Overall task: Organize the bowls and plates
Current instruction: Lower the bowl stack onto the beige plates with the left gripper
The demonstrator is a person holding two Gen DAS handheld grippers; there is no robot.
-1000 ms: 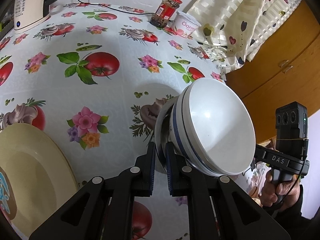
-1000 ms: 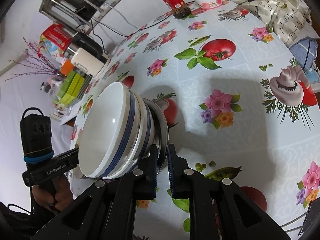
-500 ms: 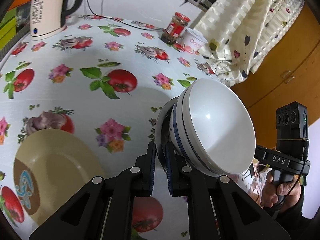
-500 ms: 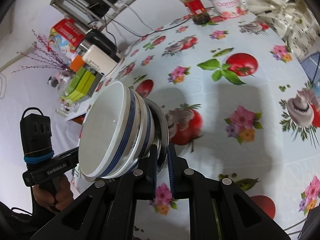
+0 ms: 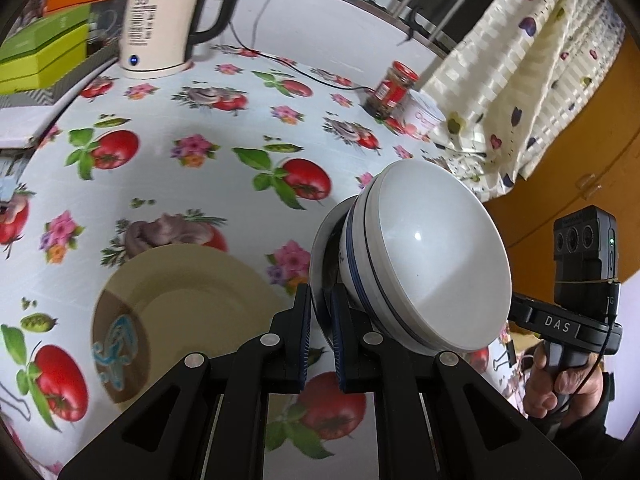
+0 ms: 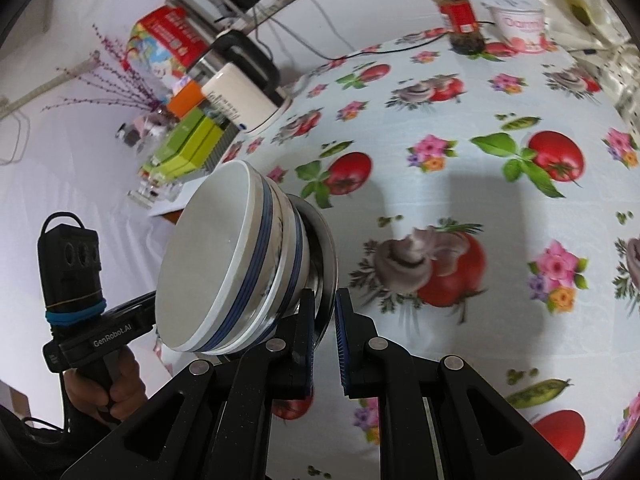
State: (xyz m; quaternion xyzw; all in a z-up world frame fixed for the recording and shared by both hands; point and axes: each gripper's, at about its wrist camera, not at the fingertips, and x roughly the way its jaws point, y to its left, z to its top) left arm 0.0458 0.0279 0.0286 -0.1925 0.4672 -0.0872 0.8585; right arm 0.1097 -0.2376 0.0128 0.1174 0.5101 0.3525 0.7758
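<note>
Bowl stack (image 5: 432, 264) pinched between both angled-down claws.

Stack of bowls carried up and back from the table

In the left wrist view, the cream plate (image 5: 188, 320) sat cut off at the lower left edge a second ago; it came fully into the picture, near the left gripper (image 5: 320, 336). The kettle (image 5: 160, 24) grew larger at the top, and green boxes (image 5: 44, 56) appeared beside it. The jar (image 5: 394, 88) and the yogurt cup (image 5: 424, 120) moved toward the right. In the right wrist view, the tablecloth (image 6: 460, 128) slid lower and more of it came into the picture, while the jar (image 6: 458, 14) and the cup (image 6: 516, 22) shifted right.
</note>
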